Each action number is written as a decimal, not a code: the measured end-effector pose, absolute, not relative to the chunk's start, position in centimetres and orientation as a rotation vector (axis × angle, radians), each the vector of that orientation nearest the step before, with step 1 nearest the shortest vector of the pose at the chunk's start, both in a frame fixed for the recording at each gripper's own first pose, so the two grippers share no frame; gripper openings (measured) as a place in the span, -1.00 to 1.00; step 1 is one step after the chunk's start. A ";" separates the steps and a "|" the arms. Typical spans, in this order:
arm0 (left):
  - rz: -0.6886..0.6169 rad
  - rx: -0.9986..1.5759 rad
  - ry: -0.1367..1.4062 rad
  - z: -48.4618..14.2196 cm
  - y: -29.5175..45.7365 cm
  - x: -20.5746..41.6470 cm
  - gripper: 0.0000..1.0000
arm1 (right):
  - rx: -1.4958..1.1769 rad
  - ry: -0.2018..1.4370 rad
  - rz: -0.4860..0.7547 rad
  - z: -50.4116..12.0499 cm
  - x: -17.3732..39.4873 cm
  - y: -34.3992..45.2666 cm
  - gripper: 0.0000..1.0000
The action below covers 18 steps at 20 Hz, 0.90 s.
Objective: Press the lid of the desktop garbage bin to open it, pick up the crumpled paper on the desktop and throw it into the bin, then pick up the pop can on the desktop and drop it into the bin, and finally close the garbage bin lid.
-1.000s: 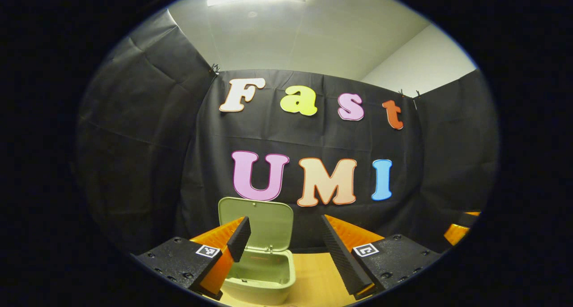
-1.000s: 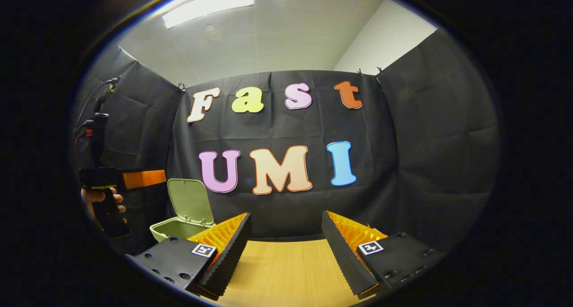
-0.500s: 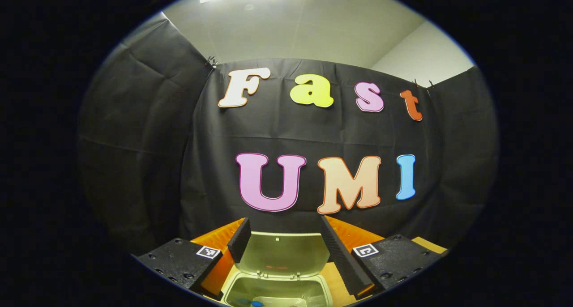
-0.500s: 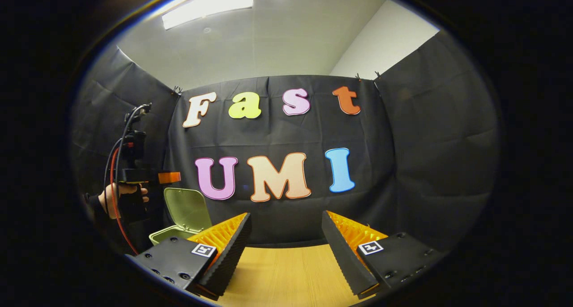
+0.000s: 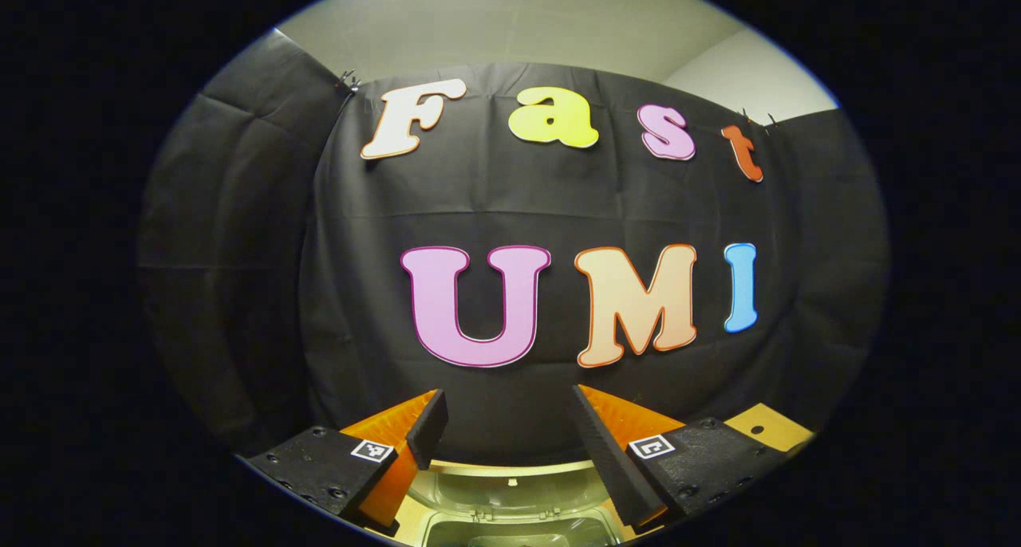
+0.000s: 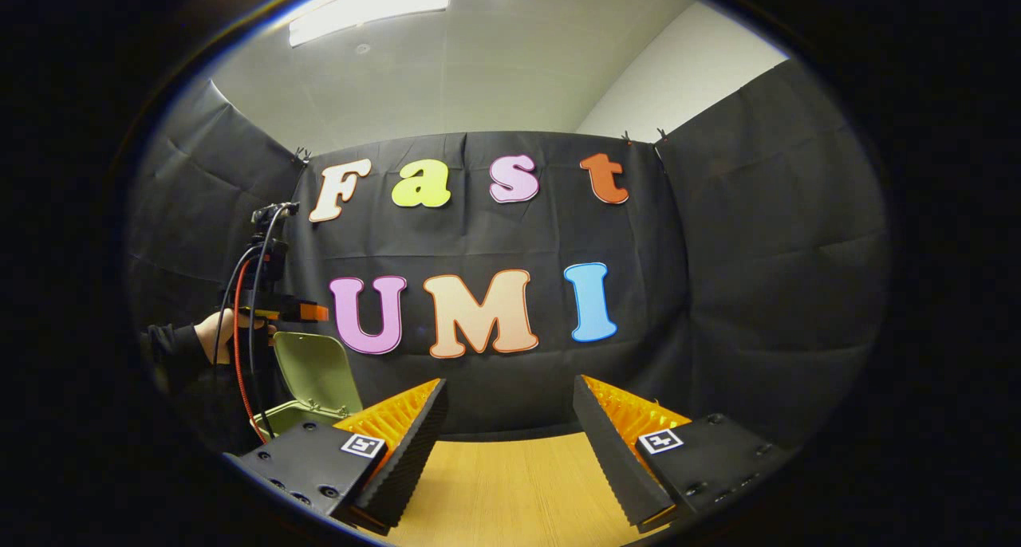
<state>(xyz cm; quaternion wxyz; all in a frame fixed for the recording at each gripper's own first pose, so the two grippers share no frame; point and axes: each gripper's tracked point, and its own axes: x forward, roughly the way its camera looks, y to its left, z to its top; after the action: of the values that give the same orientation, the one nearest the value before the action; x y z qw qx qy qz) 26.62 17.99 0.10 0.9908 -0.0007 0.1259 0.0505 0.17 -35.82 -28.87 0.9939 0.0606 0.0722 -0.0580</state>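
Note:
The pale green bin [image 6: 289, 414] stands at the far left of the wooden table in the right gripper view, its lid [image 6: 316, 369] hinged up. A hand [image 6: 214, 329] holds my left gripper [image 6: 307, 312] just above the lid's top edge. In the left gripper view the raised lid [image 5: 510, 487] and the bin's mouth [image 5: 510, 533] lie low between the fingers. My left gripper [image 5: 506, 391] is open with nothing between its fingers. My right gripper [image 6: 508, 383] hangs open over bare table, well to the right of the bin.
The wooden table [image 6: 510, 483] runs back to the black cloth wall close behind the bin. A table corner [image 5: 764, 427] shows at the right in the left gripper view. Cables [image 6: 239, 348] hang from the left gripper beside the bin.
My left gripper has moved forward and over the bin, so the lid has slid down to the bottom of its view. My right gripper has barely shifted. Both stay open.

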 end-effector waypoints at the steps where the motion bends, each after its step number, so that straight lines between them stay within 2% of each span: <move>1: 0.086 0.001 0.284 -0.6 17.6 26.9 0.83 | 0.122 0.147 -0.118 -29.1 0.3 -35.8 0.98; 4: 0.077 -0.011 0.372 -3.0 17.4 26.9 0.82 | 0.127 0.158 -0.117 -29.8 0.6 -35.7 0.98; 7: 0.086 -0.041 0.391 -3.0 17.4 25.6 0.93 | 0.129 0.164 -0.112 -30.1 0.5 -35.9 0.98; 9: 0.094 -0.059 0.409 -3.3 17.5 23.9 0.93 | 0.131 0.169 -0.105 -30.4 0.5 -35.9 0.98; 10: 0.093 -0.079 0.409 -3.3 17.3 23.1 0.83 | 0.138 0.174 -0.101 -30.7 0.6 -35.9 0.98; 12: 0.108 -0.109 0.422 -3.9 17.3 20.9 0.78 | 0.155 0.187 -0.093 -31.1 0.5 -35.9 0.96; 14: 0.126 -0.127 0.456 -5.8 17.2 18.2 0.84 | 0.170 0.201 -0.080 -31.7 0.6 -35.6 0.96; 18: 0.134 -0.108 0.484 -9.9 16.5 13.5 0.84 | 0.173 0.219 -0.054 -32.3 0.6 -34.6 0.94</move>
<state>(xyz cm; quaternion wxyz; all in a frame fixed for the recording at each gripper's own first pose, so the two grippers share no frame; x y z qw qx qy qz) 13.54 16.46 -9.87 0.9672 -0.0533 0.2394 0.0663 0.58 -34.62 -32.31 0.9899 0.0864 0.1093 -0.0268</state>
